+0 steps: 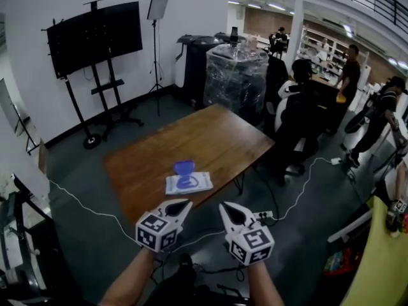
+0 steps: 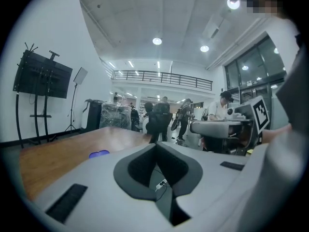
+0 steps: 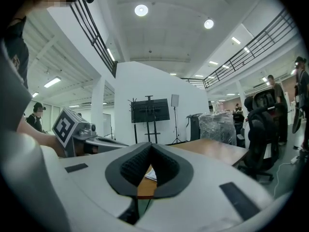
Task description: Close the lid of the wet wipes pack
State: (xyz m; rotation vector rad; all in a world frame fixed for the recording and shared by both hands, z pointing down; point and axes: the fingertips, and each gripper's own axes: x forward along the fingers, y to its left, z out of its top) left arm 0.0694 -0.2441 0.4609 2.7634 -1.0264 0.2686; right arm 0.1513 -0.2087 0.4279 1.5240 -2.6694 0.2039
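Wet wipes pack (image 1: pixel 189 183) (lid (image 1: pixel 184 166) standing open) lies on the wooden table (image 1: pixel 217 139).

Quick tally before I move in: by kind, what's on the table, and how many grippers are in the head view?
wet wipes pack, its lid standing open: 1
grippers, the left gripper and the right gripper: 2
table: 1
Total: 4
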